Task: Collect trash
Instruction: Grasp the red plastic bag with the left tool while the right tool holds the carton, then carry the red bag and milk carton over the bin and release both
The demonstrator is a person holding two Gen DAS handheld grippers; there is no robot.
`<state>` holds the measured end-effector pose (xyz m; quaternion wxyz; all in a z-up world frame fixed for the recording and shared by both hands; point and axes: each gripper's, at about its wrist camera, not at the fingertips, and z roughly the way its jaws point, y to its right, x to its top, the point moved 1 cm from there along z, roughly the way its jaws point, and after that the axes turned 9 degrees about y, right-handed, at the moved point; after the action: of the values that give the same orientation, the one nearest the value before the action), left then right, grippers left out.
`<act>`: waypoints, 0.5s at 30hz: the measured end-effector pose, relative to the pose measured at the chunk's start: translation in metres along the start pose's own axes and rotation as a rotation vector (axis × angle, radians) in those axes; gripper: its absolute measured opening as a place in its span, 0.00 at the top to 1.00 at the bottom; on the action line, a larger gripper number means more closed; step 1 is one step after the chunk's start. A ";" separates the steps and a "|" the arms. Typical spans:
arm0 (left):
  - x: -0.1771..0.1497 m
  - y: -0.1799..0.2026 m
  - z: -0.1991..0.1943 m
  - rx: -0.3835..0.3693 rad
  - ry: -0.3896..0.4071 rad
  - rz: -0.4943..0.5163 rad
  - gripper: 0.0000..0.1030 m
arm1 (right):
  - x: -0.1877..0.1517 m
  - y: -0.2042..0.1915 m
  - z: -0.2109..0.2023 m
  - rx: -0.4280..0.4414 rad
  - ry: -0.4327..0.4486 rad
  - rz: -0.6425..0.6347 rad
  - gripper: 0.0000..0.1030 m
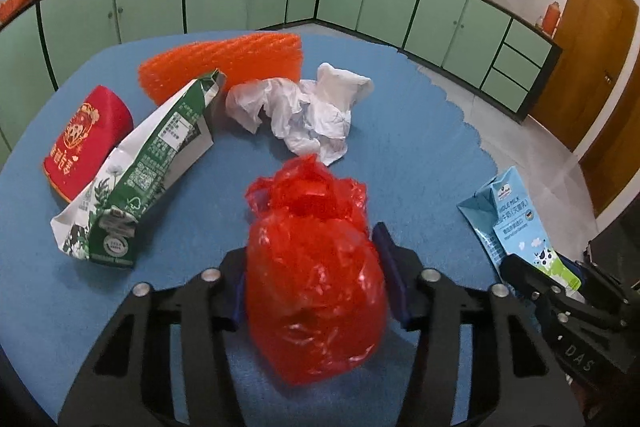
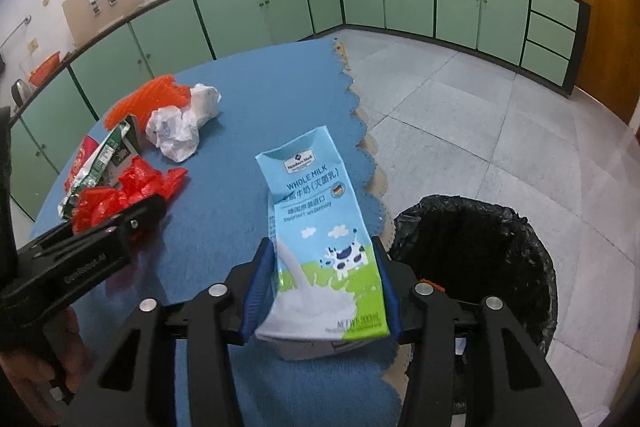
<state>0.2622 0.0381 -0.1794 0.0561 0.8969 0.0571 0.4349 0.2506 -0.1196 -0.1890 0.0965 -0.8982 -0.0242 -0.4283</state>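
The blue milk carton (image 2: 326,243) is clamped between the jaws of the right gripper (image 2: 324,291), just left of the black-lined bin (image 2: 516,227). The red plastic bag (image 1: 314,267), farther left, is pinched by the left gripper (image 1: 316,291). Each item is best carried fully over the bin's rim before release.

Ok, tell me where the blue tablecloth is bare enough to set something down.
Bare cloth runs along the scalloped right edge of the tablecloth, from the crumpled white paper forward to the blue milk carton. The left side is crowded: red plastic bag, green carton, red packet and orange mesh lie close together.
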 end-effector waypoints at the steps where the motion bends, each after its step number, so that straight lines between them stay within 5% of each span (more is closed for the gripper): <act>1: 0.000 0.001 -0.001 0.000 0.003 0.001 0.55 | 0.000 -0.001 0.001 0.000 -0.001 -0.003 0.53; 5: -0.001 0.005 -0.004 0.004 0.020 0.010 0.60 | 0.002 -0.001 0.001 0.001 -0.003 0.004 0.63; 15: -0.001 0.013 -0.030 -0.006 0.067 0.044 0.62 | 0.019 0.005 -0.028 -0.006 0.073 0.027 0.66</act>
<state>0.2391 0.0263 -0.1596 0.0473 0.8828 0.0381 0.4659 0.2418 -0.1306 -0.1576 0.1006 -0.8826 -0.0075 -0.4593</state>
